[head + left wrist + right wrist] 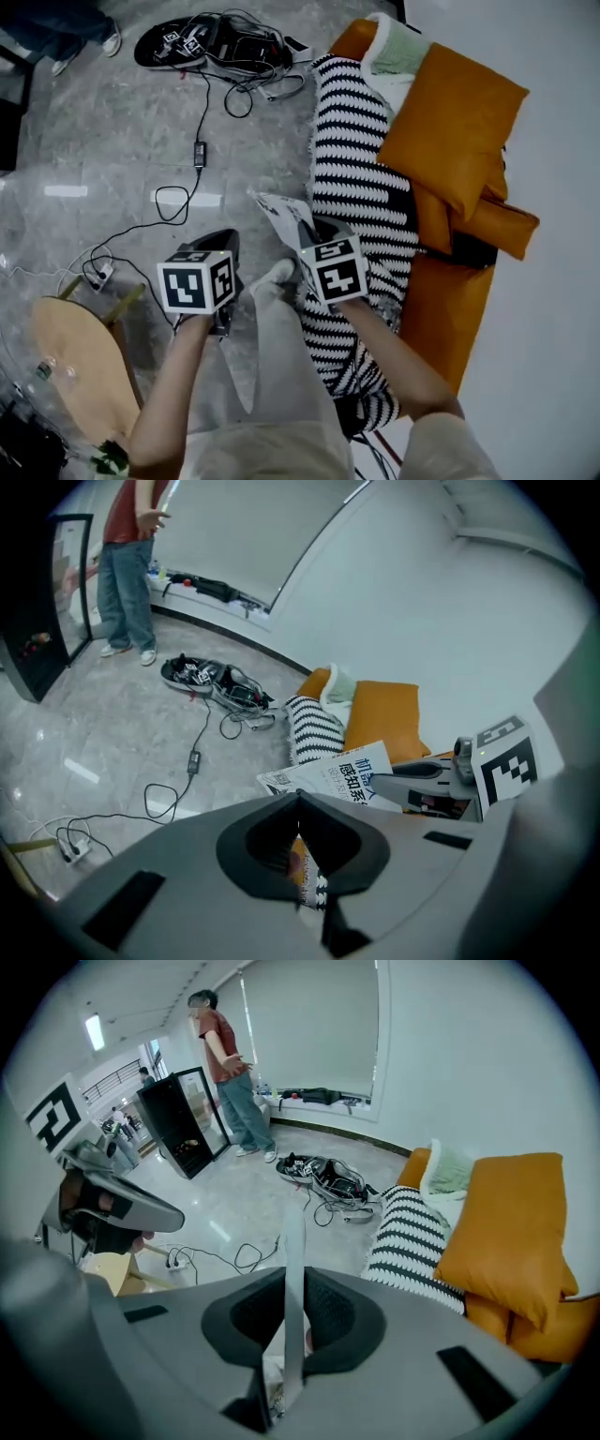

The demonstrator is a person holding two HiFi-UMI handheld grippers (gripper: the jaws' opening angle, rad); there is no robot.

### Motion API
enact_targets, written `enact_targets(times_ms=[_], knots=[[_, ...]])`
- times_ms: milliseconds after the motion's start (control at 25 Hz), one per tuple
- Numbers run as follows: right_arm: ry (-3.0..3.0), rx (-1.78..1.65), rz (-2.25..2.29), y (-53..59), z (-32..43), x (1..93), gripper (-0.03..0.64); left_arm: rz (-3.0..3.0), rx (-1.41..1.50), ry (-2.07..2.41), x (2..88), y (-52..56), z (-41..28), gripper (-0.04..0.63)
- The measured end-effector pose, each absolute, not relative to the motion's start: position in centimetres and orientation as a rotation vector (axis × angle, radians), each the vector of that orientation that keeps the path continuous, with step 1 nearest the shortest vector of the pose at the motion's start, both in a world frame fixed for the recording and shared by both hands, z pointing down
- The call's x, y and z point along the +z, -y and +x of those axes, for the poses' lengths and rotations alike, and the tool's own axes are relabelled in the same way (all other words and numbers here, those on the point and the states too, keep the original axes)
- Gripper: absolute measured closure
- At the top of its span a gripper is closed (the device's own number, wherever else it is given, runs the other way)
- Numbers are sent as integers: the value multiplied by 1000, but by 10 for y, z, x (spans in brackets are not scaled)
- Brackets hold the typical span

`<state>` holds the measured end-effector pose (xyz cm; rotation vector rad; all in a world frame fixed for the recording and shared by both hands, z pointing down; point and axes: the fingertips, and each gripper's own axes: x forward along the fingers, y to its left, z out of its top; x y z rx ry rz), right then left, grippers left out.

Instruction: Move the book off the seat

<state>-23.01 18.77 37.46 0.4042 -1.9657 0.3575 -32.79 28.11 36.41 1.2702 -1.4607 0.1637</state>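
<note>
Floor [84, 122] left of the sofa [459, 300] lies open, except cables [173, 202] and stool [80, 361].

We see a grey stone floor [112, 122] bearing a cable tangle [225, 47] at upper centre, a power strip [100, 274] at left and a wooden stool [80, 361] at lower left, while the orange seat [450, 300] at right carries a striped blanket [361, 178] and an orange cushion [459, 122].

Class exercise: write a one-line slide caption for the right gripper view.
Right gripper clamped on the book, seen edge-on, with the striped blanket and orange cushion at picture right.
</note>
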Motion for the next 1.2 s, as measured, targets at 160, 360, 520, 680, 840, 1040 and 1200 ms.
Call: enact_targets(times_ms=[160,360,520,680,840,1040,1200], knots=[[1988,327,341,-214,-264,377,571,1216,125,1509,366,-313,-356,595],[2010,295,237,-244,-309,387,571,1121,63,1567,372,-346,-387,595],[2008,251,138,-264,-343,387,571,1054,15,1599,373,-368,-403,595],[2015,192,58,-287,-381,386,571,999,-58,1647,376,-397,-425,595],[2014,158,-36,-321,-418,384,571,921,-158,1707,375,-434,-450,595],[2016,110,-146,-371,-459,381,571,829,-209,1778,376,-483,-478,595],[2016,92,-215,-413,-487,380,571,755,-256,1807,381,-526,-492,595]])
